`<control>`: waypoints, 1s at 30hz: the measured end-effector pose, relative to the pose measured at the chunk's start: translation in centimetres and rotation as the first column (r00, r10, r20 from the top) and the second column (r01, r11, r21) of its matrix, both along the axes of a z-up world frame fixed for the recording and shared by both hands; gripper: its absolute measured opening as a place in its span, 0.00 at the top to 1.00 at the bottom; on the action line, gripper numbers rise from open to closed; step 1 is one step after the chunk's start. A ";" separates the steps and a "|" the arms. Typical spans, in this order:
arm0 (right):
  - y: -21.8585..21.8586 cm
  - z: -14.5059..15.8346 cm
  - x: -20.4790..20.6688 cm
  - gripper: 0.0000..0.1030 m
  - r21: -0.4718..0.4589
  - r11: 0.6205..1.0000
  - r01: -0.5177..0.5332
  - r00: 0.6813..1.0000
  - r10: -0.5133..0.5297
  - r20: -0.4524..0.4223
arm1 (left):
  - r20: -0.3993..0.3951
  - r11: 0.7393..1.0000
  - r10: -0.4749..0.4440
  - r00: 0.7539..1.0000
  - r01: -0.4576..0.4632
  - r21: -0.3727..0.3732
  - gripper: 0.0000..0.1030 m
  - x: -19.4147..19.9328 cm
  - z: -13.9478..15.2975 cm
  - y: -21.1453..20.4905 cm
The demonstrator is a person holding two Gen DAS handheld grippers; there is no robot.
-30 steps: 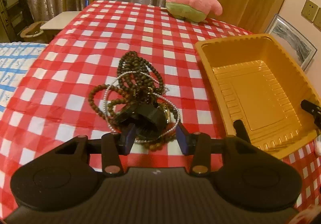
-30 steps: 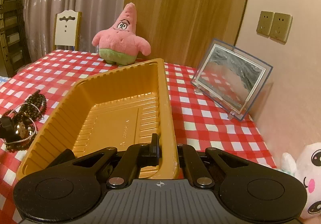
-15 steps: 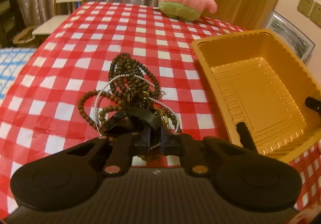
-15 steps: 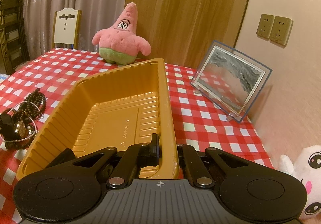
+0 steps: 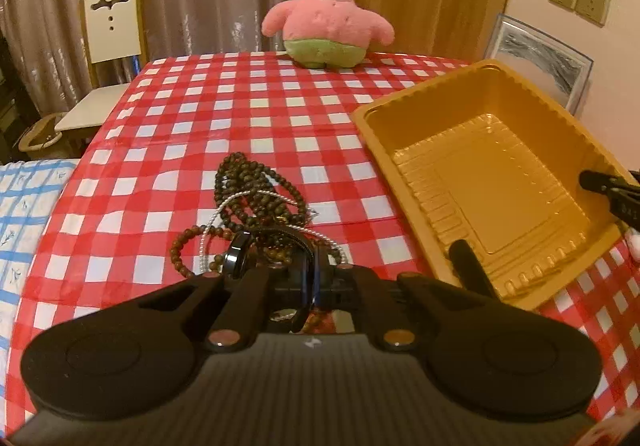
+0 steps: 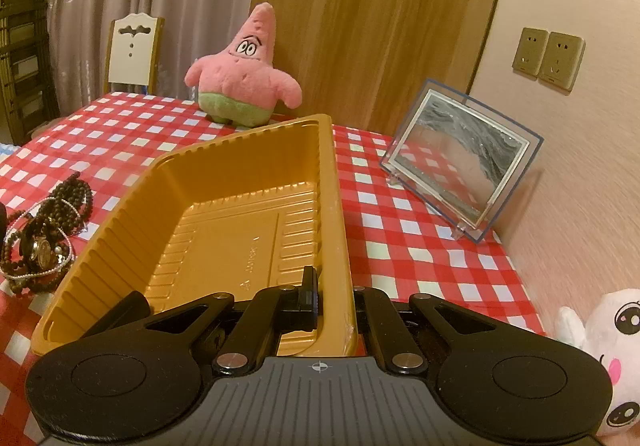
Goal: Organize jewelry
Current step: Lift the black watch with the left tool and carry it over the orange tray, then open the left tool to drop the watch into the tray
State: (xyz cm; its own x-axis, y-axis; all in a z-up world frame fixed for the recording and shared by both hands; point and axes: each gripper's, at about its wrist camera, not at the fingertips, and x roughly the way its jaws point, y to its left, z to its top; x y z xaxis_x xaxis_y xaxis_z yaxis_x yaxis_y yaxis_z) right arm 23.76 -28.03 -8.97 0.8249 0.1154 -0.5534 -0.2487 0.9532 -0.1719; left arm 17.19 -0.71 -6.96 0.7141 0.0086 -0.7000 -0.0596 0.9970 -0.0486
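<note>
checked tablecloth (image 5: 280, 118): 1 tray (image 6: 132, 202), 1 watch (image 5: 276, 266) in left gripper (image 5: 304, 286).

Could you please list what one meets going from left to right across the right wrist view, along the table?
Jewelry pile → yellow tray, its near rim pinched by the right gripper → picture frame → white plush toy.
</note>
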 end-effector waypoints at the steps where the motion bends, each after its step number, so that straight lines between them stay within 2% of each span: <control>1: 0.0 0.0 0.0 0.97 -0.001 1.000 -0.001 1.000 0.001 0.000 | 0.001 1.000 -0.005 1.000 0.005 -0.003 0.97 0.0 0.2 -0.1; 7: 0.1 0.1 0.0 0.97 -0.010 1.000 -0.007 1.000 0.007 -0.004 | 0.028 0.998 -0.062 0.998 0.063 -0.021 0.97 0.2 1.6 -1.6; 11: 0.3 0.2 0.0 0.97 -0.016 1.000 -0.011 1.000 0.011 -0.001 | 0.047 0.990 -0.130 0.990 0.133 -0.052 0.97 0.9 2.5 -3.4; 21: 0.9 0.5 0.1 0.97 -0.022 1.000 -0.016 1.000 0.016 0.005 | 0.053 0.938 -0.307 0.950 0.312 -0.150 0.97 3.2 2.3 -8.8; 30: 0.9 0.4 -0.2 0.97 -0.026 1.000 -0.012 1.000 0.012 -0.001 | 0.010 0.895 -0.380 0.925 0.370 -0.250 0.97 5.7 0.3 -10.9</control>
State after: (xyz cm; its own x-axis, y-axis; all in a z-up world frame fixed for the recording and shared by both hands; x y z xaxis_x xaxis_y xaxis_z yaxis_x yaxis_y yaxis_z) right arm 23.57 -27.10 -8.56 0.8228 0.1113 -0.5573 -0.2607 0.9453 -0.1961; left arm 22.93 -11.64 -6.63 0.6034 -0.4278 -0.6729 0.3097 0.9034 -0.2966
